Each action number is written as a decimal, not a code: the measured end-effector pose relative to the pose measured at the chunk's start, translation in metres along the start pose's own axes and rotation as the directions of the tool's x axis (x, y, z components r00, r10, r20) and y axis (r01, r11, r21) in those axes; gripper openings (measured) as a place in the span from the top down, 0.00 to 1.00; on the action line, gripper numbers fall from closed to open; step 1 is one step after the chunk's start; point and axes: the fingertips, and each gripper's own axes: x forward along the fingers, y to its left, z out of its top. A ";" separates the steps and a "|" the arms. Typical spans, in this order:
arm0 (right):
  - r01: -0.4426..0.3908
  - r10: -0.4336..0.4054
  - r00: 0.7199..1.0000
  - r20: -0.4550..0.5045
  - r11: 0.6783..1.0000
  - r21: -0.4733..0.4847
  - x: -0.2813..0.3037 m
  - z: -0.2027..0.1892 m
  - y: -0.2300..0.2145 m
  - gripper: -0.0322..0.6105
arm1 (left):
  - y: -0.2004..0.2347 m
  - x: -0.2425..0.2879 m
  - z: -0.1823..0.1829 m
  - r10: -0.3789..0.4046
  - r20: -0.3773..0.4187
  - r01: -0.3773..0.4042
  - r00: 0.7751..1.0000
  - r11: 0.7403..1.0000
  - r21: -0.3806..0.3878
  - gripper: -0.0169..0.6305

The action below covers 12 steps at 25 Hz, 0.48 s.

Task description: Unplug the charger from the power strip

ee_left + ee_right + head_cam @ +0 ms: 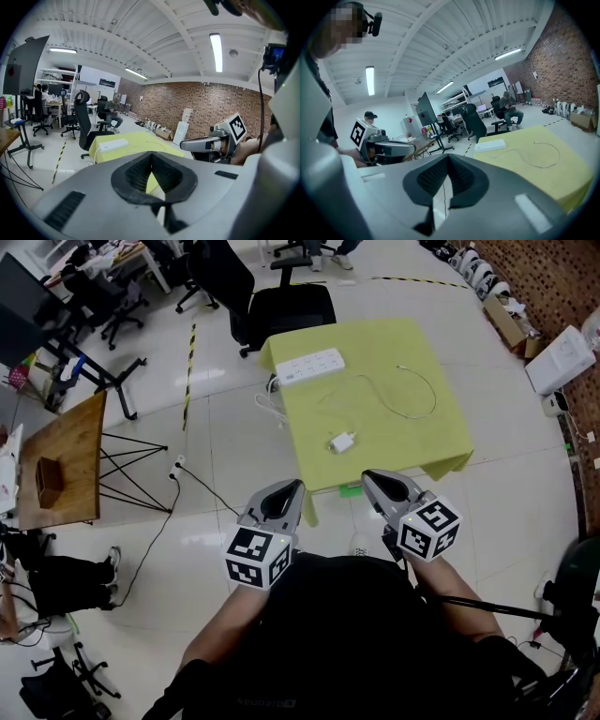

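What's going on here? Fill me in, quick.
A person stands short of a yellow-green table, holding the left gripper and the right gripper out in front, both shut, empty and touching nothing. On the table, the white charger lies near the front edge, well apart from the white power strip at the far end, so it is not plugged in there.

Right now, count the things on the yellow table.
3: strip at the far left corner, charger near the front, cable looped at the right. None seems hidden.
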 end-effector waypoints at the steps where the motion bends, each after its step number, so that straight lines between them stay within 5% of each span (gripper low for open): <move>1: 0.001 -0.001 1.000 0.000 1.000 0.000 0.000 0.000 0.000 0.95 | 0.000 0.000 0.000 -0.002 0.001 0.002 1.000 1.000 0.001 0.96; 12: 0.007 -0.007 1.000 -0.005 1.000 -0.005 0.004 0.001 0.002 0.95 | 0.005 -0.002 0.001 -0.006 -0.001 0.006 1.000 1.000 0.007 0.96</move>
